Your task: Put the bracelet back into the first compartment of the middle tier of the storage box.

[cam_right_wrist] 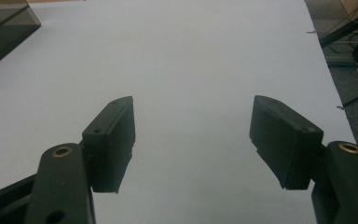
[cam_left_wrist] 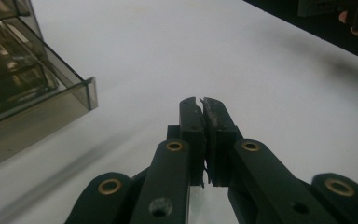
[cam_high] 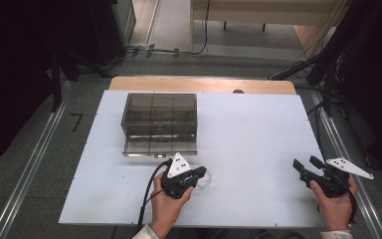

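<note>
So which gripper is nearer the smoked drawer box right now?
Left. The left gripper sits just in front of the drawer box; the right gripper is far off near the table's right edge.

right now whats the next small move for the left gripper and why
Probably carry the left gripper forward to the smoky drawer box: its jaws are shut on something thin and clear, and the bottom drawer stands pulled out just ahead.

My left gripper [cam_high: 200, 174] sits in my left hand [cam_high: 166, 201], just in front of the smoky plastic drawer box [cam_high: 160, 116], its jaws squeezed together. My right gripper [cam_high: 306, 165] is far off to that box's right, jaws wide apart.
</note>
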### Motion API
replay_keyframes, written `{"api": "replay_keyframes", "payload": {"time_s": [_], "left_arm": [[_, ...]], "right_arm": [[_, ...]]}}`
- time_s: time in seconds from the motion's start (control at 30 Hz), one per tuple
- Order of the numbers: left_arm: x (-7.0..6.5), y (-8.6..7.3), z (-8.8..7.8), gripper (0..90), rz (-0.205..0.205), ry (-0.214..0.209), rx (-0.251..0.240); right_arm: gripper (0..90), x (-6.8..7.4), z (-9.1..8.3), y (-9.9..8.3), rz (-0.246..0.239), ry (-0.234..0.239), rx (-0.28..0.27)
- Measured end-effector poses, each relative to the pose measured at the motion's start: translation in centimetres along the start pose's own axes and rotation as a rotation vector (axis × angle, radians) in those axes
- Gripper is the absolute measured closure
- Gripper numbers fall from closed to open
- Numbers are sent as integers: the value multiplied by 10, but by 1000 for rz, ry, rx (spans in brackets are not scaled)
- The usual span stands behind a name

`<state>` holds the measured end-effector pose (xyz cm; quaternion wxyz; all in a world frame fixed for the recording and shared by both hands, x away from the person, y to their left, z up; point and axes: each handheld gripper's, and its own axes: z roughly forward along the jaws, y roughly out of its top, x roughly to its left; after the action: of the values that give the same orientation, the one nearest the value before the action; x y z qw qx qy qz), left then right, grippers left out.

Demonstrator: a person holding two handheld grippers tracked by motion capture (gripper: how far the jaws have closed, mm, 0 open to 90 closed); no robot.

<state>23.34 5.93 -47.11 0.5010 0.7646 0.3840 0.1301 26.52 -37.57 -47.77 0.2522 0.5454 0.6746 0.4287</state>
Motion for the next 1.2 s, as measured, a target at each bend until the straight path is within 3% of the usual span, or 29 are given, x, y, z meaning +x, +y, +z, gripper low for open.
{"api": "replay_keyframes", "payload": {"time_s": [1.2], "left_arm": [[45,14,-56,879,-97,114,-165]], "right_arm": [[295,1,1,0,-6,2,7]]}}
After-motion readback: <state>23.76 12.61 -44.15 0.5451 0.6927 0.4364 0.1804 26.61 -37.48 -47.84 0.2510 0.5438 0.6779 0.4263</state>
